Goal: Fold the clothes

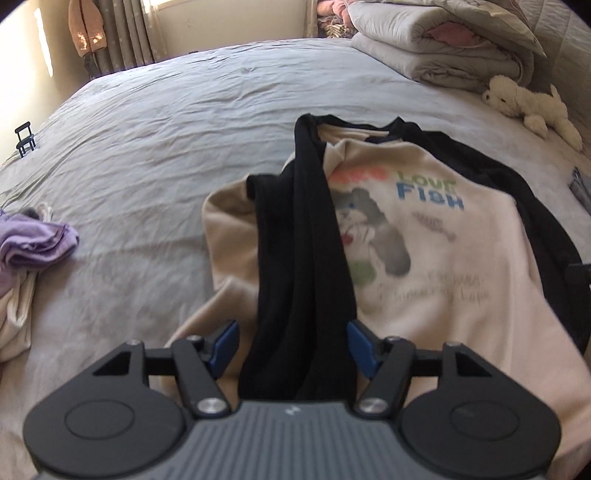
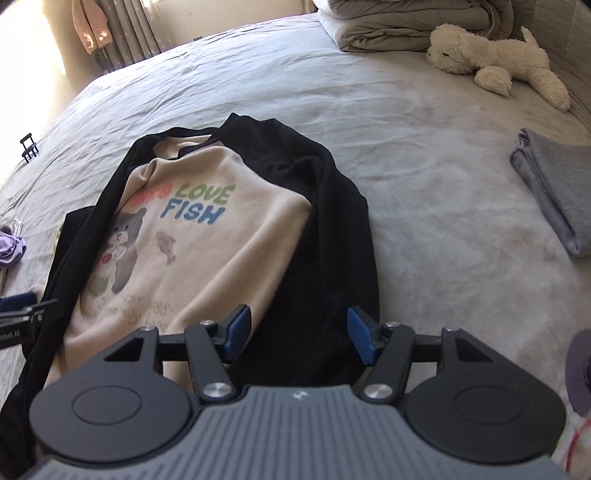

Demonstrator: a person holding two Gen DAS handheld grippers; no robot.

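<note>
Two claws are in play, each with two blue pads; the left claw point(image 1: 291, 345) stands spread, its pads either side of a black sleeve point(image 1: 303, 240) but not pressing it; the right claw point(image 2: 298, 334) is spread too, above the other black sleeve point(image 2: 332, 229), with nothing pinched; in the right wrist view the left claw point(image 2: 22, 314) peeks in at the left edge.

One shirt point(image 1: 424, 251) lies flat on the bed point(image 1: 166, 129), front up, collar toward the far side; its body is cream, its collar and two long sleeves black; the left sleeve is folded inward over the chest, running straight down and covering part of the print; the right sleeve point(image 1: 517, 192) lies along the shirt's outer edge; the print shows a grey cat, a small fish and the words LOVE FISH in green and blue, with a reddish word half hidden and smaller lines below too blurred to read.

Beyond it: one purple garment point(image 1: 33, 243) bunched at the left with pale cloth beside it; one folded grey cloth point(image 2: 557, 192) at the right; one white plush toy point(image 2: 491, 59) near one rolled grey duvet point(image 1: 443, 48); one small black stand point(image 1: 25, 138) at the bed's left edge; one tan garment point(image 1: 86, 27) hanging by the curtain.
</note>
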